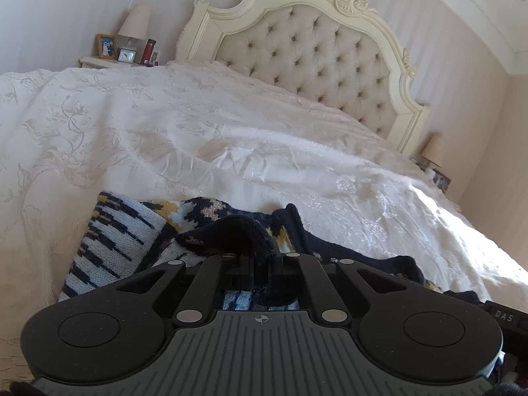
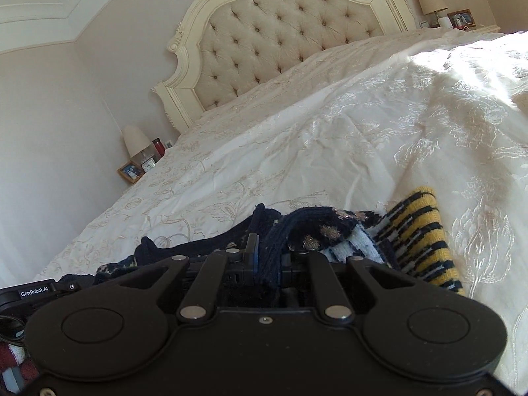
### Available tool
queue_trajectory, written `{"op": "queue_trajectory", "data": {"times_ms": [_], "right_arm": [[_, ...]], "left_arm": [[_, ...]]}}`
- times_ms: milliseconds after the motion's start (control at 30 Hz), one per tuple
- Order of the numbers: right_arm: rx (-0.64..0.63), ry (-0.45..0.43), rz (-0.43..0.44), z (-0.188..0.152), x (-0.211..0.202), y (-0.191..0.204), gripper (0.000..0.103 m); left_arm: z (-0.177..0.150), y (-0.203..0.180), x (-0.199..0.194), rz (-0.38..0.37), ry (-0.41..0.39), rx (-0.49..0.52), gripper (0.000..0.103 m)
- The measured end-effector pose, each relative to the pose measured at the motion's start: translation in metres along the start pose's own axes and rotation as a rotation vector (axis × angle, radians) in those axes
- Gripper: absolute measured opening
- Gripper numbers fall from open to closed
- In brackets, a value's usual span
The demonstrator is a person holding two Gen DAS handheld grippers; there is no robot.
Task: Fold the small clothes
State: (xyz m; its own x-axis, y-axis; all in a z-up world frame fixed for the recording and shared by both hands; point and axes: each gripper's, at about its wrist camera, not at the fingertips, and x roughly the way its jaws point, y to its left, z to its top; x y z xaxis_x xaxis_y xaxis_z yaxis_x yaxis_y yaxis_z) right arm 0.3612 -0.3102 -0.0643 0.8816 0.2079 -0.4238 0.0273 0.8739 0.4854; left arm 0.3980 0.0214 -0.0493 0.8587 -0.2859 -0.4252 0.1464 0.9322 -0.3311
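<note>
A small knitted sweater [image 1: 122,241], navy with pale blue, white and yellow stripes, lies on the white bedspread [image 1: 198,125] right in front of both grippers. My left gripper [image 1: 260,257] is shut on a dark navy fold of the sweater's edge, the cloth bunched up between its fingers. In the right wrist view the same sweater [image 2: 419,241] shows its yellow-and-black striped sleeve to the right. There, a navy ribbed edge is pinched in my right gripper [image 2: 267,260], which is shut on it. The other gripper's body [image 2: 36,293] shows at the left edge.
The embroidered bedspread [image 2: 313,138] stretches away to a cream tufted headboard [image 1: 313,56]. Nightstands with lamps [image 1: 135,23], photo frames and a red bottle [image 1: 149,51] stand on both sides. Sunlight glares on the bed's right side [image 2: 478,62]. A red-and-white cloth [image 2: 13,356] lies at lower left.
</note>
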Motion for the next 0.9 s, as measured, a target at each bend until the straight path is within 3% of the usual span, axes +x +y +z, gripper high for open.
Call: {"op": "queue_trajectory", "data": {"times_ms": [267,333,400,433,467,500,533,567,633,733,900], "right_arm": [[-0.016,-0.03,0.011,-0.001,0.006,0.001,0.019],[-0.007,-0.025,0.017,0.001,0.009,-0.001,0.02],[0.003,-0.022,0.024,0.001,0.011,-0.003,0.021],[0.001,-0.027,0.029,0.002,0.011,-0.003,0.028],[-0.005,-0.033,0.032,0.003,0.01,-0.002,0.044],[-0.017,-0.046,0.036,0.004,0.007,0.002,0.054],[-0.034,-0.065,0.029,0.005,0.004,0.005,0.077],[-0.055,-0.093,0.016,0.007,-0.001,0.01,0.092],[-0.103,-0.13,0.012,0.011,-0.01,0.019,0.092],[-0.146,-0.12,0.006,0.017,-0.015,0.032,0.092],[-0.255,0.019,0.067,0.015,-0.005,0.058,0.092]], "left_arm": [[-0.007,0.013,0.01,-0.032,0.001,-0.051,0.009],[-0.004,0.016,0.013,-0.042,0.012,-0.082,0.012],[0.0,0.014,0.016,-0.06,0.038,-0.074,0.025],[0.003,0.013,0.015,-0.068,0.035,-0.072,0.028],[0.005,0.01,0.012,-0.067,0.025,-0.063,0.034],[0.007,0.007,0.008,-0.06,0.012,-0.048,0.042],[0.01,0.002,0.003,-0.044,-0.013,-0.024,0.046],[0.013,-0.002,-0.002,-0.027,-0.041,0.003,0.052],[0.019,-0.01,-0.012,0.003,-0.066,0.049,0.058],[0.026,-0.023,-0.017,0.009,-0.036,0.129,0.06],[0.018,-0.054,-0.012,0.017,0.062,0.353,0.062]]}}
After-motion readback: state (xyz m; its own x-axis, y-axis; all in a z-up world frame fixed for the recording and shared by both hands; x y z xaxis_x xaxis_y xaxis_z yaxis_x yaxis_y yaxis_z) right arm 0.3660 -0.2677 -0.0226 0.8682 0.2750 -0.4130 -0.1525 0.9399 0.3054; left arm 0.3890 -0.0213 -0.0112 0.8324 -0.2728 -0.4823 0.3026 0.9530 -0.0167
